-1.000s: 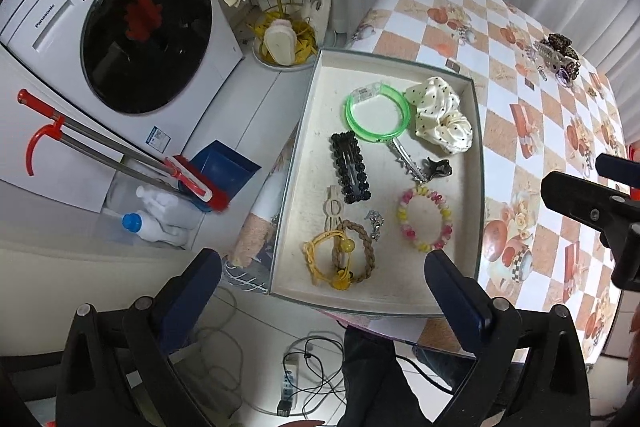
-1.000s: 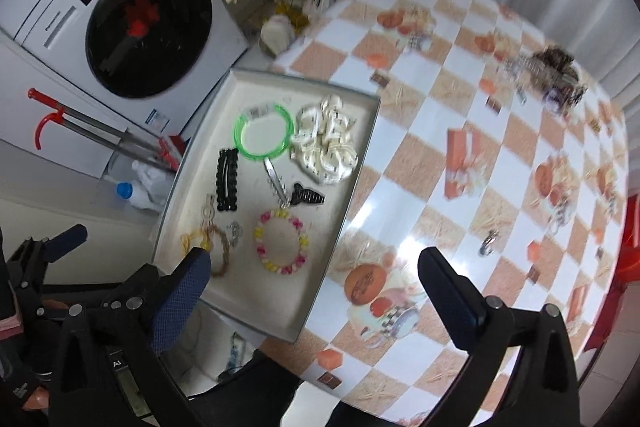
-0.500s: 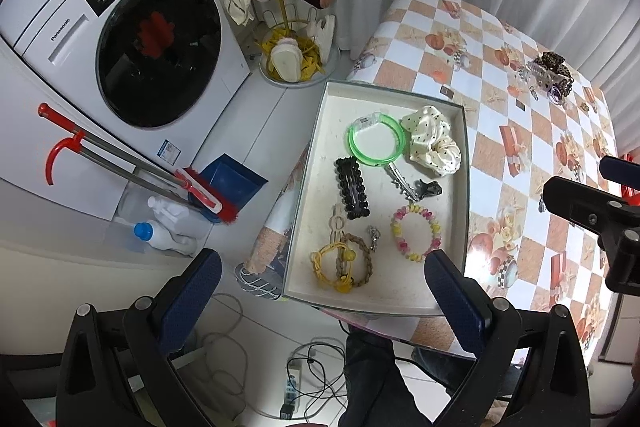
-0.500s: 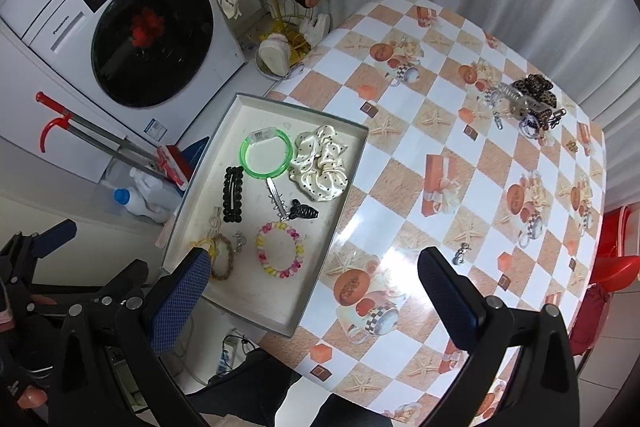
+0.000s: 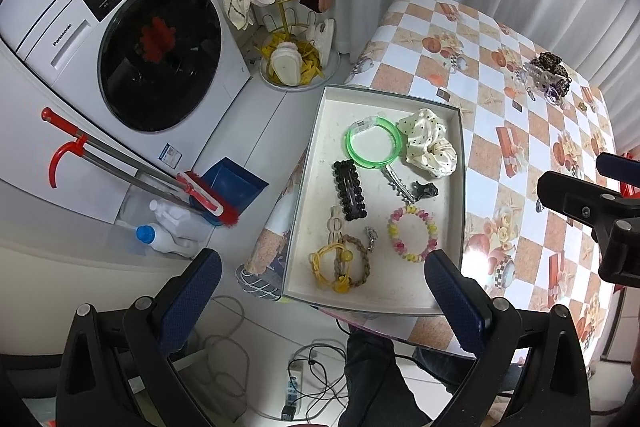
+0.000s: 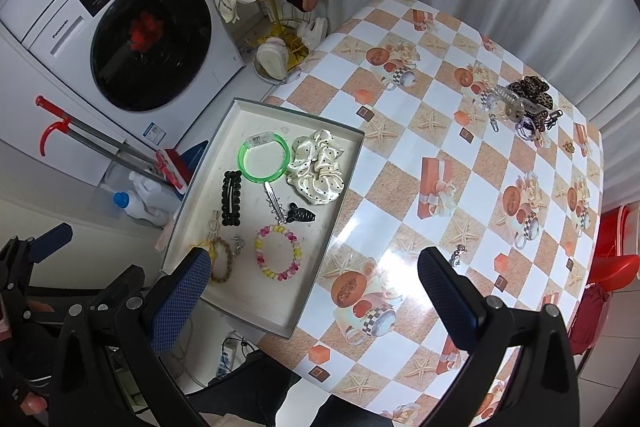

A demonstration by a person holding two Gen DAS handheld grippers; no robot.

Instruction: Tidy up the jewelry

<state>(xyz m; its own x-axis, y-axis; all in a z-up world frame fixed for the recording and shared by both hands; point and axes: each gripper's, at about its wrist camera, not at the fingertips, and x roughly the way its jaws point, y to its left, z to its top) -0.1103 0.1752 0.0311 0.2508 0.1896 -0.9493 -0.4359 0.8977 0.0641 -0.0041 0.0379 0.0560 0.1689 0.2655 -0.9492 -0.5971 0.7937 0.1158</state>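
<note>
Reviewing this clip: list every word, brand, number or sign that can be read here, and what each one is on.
"Panasonic": on the front panel of the washing machine, left of the door, readable in both views.
Control panel print above the door: too small to read.
Blue-and-white sticker at the machine's lower front: too small to read.
Tag on the green bangle: blurred, unreadable.
Nothing else legible.

Black tools (image 5: 322, 283), blue-padded fingers (image 6: 182, 301)

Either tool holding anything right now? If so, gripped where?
Nothing held. The left tool and the right tool are both open and empty, above the tray and table.
</note>
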